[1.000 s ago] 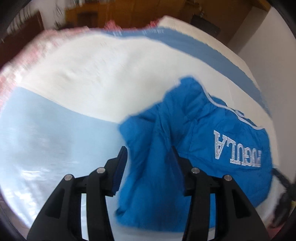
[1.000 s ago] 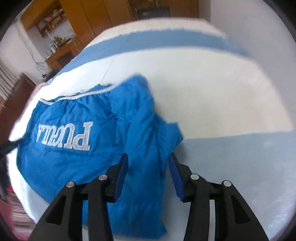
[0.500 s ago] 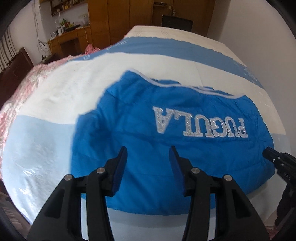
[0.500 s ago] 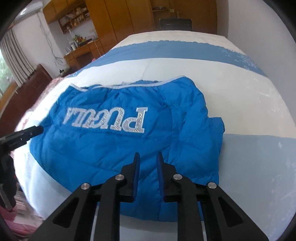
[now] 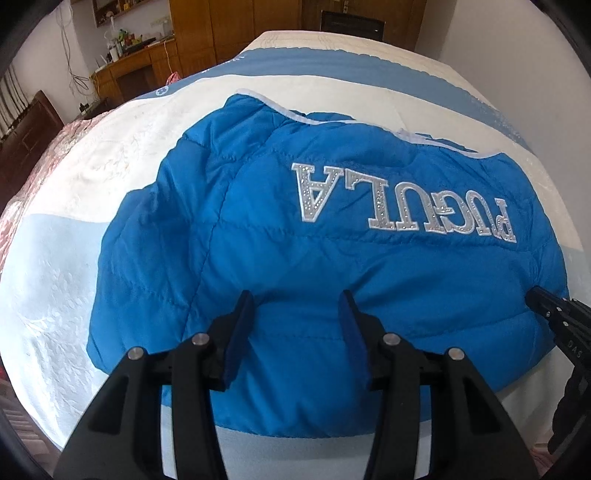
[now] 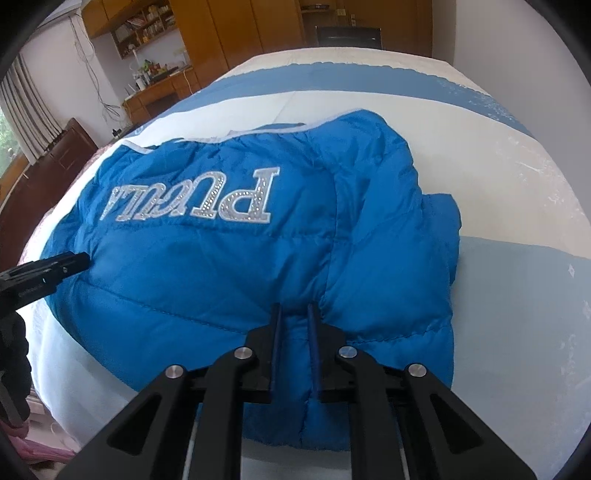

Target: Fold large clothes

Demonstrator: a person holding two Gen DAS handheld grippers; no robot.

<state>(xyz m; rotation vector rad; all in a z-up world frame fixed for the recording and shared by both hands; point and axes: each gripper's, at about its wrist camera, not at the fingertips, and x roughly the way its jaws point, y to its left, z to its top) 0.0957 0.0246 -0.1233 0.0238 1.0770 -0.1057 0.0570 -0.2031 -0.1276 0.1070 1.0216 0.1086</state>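
Right gripper (image 6: 294,314): jaws closing on a raised fold of the blue quilted jacket (image 6: 207,266), pads apparently pinching the fabric. Left gripper (image 5: 297,301): jaws apart above the near hem, gripping nothing. Jacket spread back-up, silver lettering (image 5: 402,206) inverted, on a bed (image 5: 66,280) with white and blue striped cover.

- The left wrist view looks steeply down along its black gripper (image 5: 297,317), close over the puffy bright-blue quilted jacket (image 5: 280,236) on the blue-and-white striped bed cover (image 5: 59,258).
- The right wrist view faces the same way, equally close, from the jacket's other end.
- Both share the jacket's silver lettering (image 6: 195,201), the far wooden cupboards (image 6: 280,26), and each other's gripper tips.
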